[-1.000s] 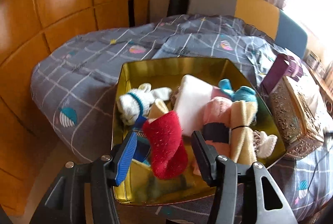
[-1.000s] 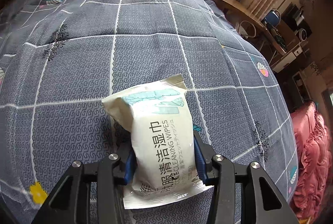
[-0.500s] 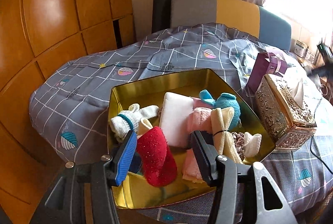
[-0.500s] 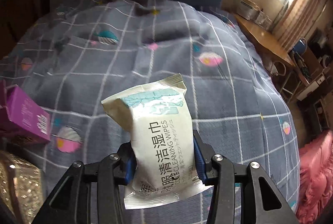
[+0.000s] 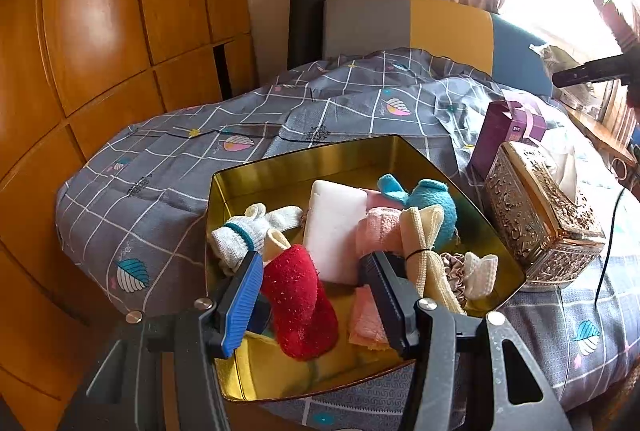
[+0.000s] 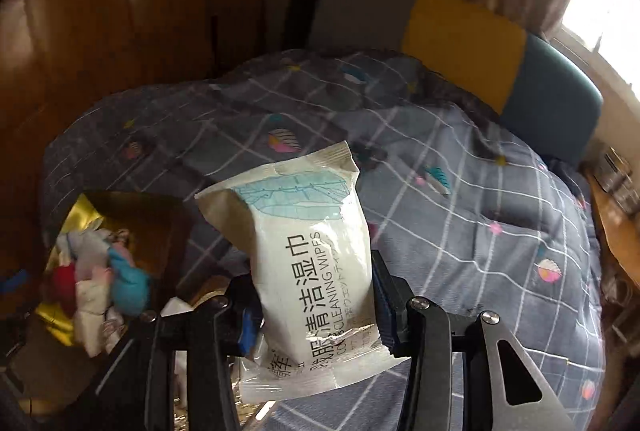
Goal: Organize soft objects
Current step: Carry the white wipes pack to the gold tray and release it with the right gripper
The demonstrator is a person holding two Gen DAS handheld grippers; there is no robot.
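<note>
Right wrist view shows the grey checked quilt filling most of the frame, and at lower left the gold-coloured, angular metal tin already heaped with small soft items, blurred here. The right gripper has its jaws closed against the two sides of the white plastic pack of cleaning wipes, which stands with its long axis running up the frame from between the fingers, sealed end uppermost and clear of the quilt. The tin lies to the left of and below this pack, so the coming move is, I judge, a carry towards lower left and a lowering into it. In the left wrist view the same tin sits mid-frame on the quilt, with free floor mainly along its upper side. The left gripper hangs over the tin's lower edge, jaws parted, with a red fuzzy sock between them; whether the pads press it I cannot tell.
</note>
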